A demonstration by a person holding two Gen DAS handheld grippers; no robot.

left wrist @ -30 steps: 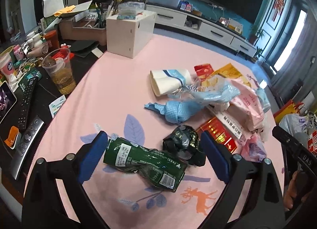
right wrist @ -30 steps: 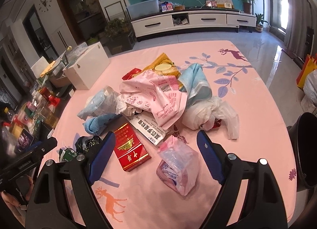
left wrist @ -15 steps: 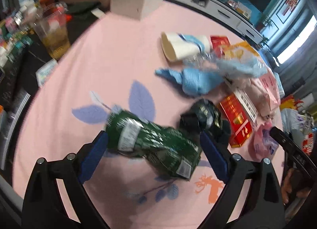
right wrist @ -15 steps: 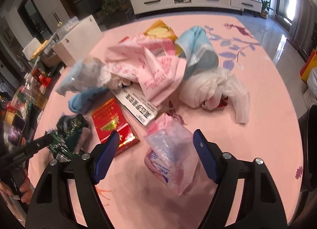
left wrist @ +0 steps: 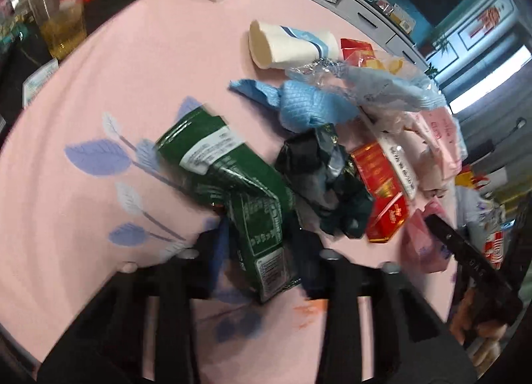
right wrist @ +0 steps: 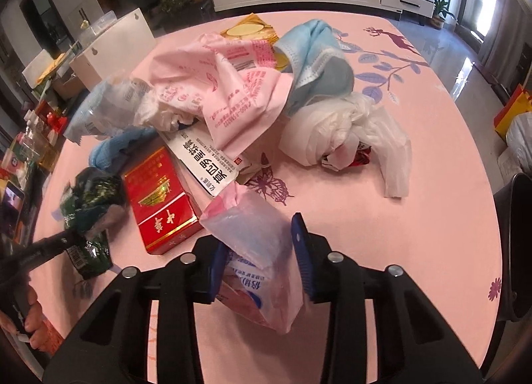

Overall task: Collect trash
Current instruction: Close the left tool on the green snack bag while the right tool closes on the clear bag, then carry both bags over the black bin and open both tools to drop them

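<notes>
Jaws closing on a green wrapper (left wrist: 232, 191) and pink packet (right wrist: 256, 251) over the pink tablecloth (right wrist: 432, 184).

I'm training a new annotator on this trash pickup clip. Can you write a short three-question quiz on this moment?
1. True or false: the green wrapper sits between the left gripper's fingers.
2. What lies between the closing right gripper's fingers?
A. the red box
B. the pink plastic packet
C. the white plastic bag
3. Fill in: the paper cup lies on its ____ on the pink tablecloth.

Key: 1 true; 2 B; 3 side.
</notes>
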